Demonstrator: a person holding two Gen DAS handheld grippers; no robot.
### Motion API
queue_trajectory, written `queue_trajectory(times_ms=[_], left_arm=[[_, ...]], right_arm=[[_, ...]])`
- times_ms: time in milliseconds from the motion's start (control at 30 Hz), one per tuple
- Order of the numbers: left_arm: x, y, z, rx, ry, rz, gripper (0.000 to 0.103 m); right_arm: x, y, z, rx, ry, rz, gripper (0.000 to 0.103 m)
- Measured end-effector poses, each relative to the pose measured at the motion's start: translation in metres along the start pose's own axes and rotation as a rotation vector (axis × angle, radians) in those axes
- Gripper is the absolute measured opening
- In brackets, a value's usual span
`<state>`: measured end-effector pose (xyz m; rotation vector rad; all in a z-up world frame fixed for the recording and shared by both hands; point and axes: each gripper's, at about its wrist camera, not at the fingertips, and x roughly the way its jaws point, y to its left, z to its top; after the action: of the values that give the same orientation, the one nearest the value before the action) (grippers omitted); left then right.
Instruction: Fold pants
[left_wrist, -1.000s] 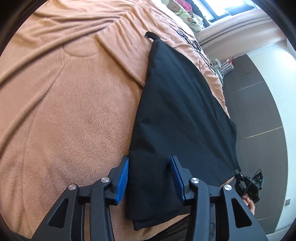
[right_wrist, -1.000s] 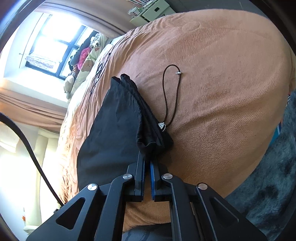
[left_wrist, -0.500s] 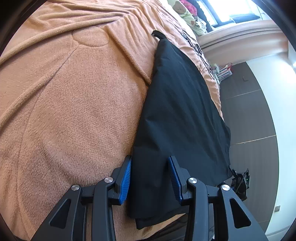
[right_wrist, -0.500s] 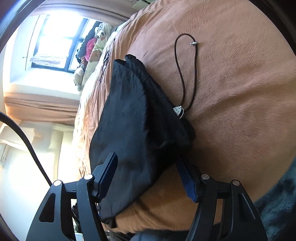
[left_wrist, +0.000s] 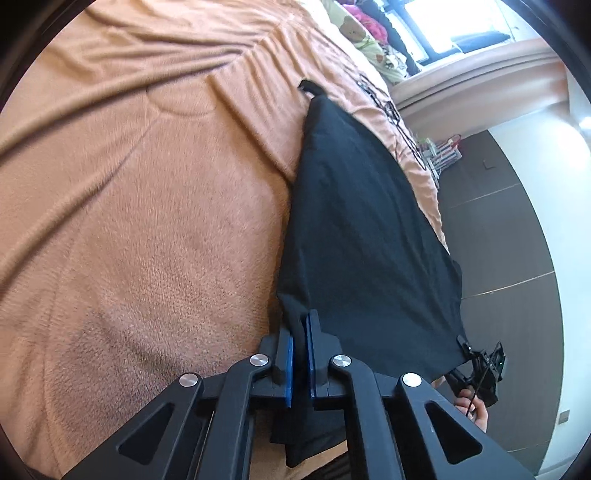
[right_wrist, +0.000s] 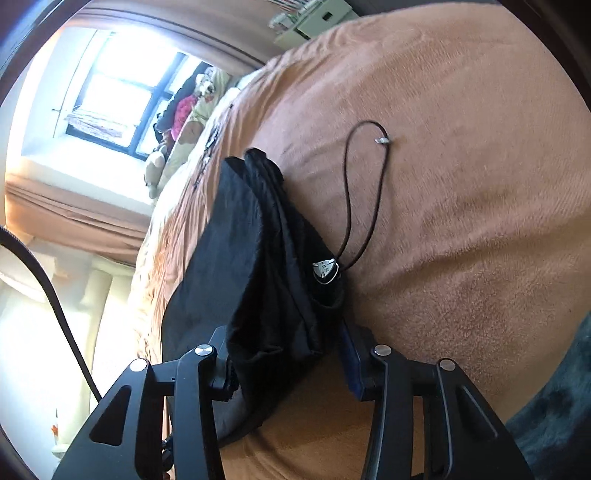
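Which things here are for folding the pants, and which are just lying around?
For the job:
- black pants
- left gripper, shut on the pants' edge
- right gripper, jaws just been closing around the bunched end
- blanket they lie on

Just lying about:
- black cord on the blanket
- stuffed toys by the window

A bed is covered by a creased tan blanket (left_wrist: 155, 206). A thin dark cord (right_wrist: 369, 192) with a small metal end is looped on the blanket. Stuffed toys (right_wrist: 199, 99) are piled at the far end beneath a bright window (right_wrist: 110, 92). Dark floor (left_wrist: 491, 236) is seen beside the bed.
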<state>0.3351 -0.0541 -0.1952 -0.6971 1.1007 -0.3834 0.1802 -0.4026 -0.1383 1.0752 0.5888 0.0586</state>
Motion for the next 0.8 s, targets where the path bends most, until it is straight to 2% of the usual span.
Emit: queue_trajectory(times_ms=[67,200,267,433,533,633,733,800], left_arm=[[-0.009,-0.003,0.002,0.01,-0.02,-0.005,0.005],[-0.029,-0.002,0.01,0.007,-0.068,-0.023,0.005],[-0.04,0.003,0.014,0.002,-0.083,-0.015,0.005],[-0.07,0.02,0.02,-0.007,-0.131,0.011,0.005],[-0.086,0.029,0.022,-0.02,-0.154,0.026,0.005],[-0.101,0.039,0.021,-0.026,-0.177,0.047,0.005],[-0.114,0.049,0.021,-0.037,-0.189,0.067,0.005],[-0.12,0.054,0.022,-0.043,-0.191,0.074,0.005]], right_arm=[[-0.002,0.011,0.002,-0.012,0.004,-0.011,0.042],[0.002,0.023,0.003,-0.024,0.037,0.013,0.032],[0.005,0.029,0.003,-0.046,0.061,0.002,0.03],[0.015,0.056,-0.001,-0.144,0.132,-0.034,0.03],[0.025,0.081,-0.007,-0.225,0.184,-0.089,0.03],[0.033,0.098,-0.007,-0.257,0.24,-0.11,0.03],[0.04,0.108,0.0,-0.26,0.28,-0.128,0.038],[0.044,0.112,0.005,-0.273,0.293,-0.144,0.038]])
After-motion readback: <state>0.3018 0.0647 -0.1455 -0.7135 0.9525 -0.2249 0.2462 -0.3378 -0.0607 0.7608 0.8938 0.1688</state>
